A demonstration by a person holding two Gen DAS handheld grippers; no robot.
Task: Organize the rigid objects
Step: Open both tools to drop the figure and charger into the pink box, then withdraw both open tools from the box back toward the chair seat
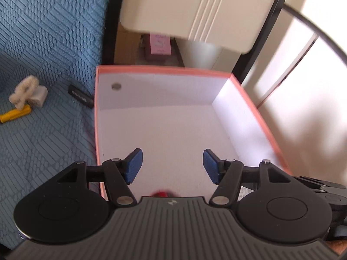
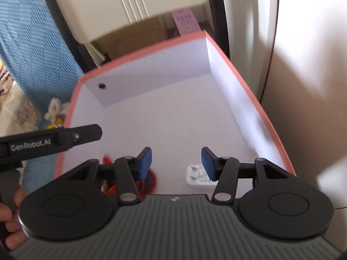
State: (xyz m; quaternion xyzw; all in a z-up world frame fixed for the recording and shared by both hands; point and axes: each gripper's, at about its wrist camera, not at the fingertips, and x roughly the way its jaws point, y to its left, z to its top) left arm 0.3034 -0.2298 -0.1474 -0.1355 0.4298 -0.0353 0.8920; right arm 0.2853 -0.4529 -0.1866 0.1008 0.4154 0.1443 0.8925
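Claws (image 1: 172, 165) (image 2: 176, 162) apart over box (image 1: 164, 69), charger (image 2: 198, 178) inside

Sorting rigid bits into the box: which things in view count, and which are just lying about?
Job: box, white charger and red item inside it; yellow piece, white plug, black stick on the blue cover.

Lying about: pink box, white chair.

A blue quilted bed (image 1: 47, 32) carries an orange-rimmed box (image 1: 96, 117), a yellow stick (image 1: 15, 116) and a black bar (image 1: 80, 96).
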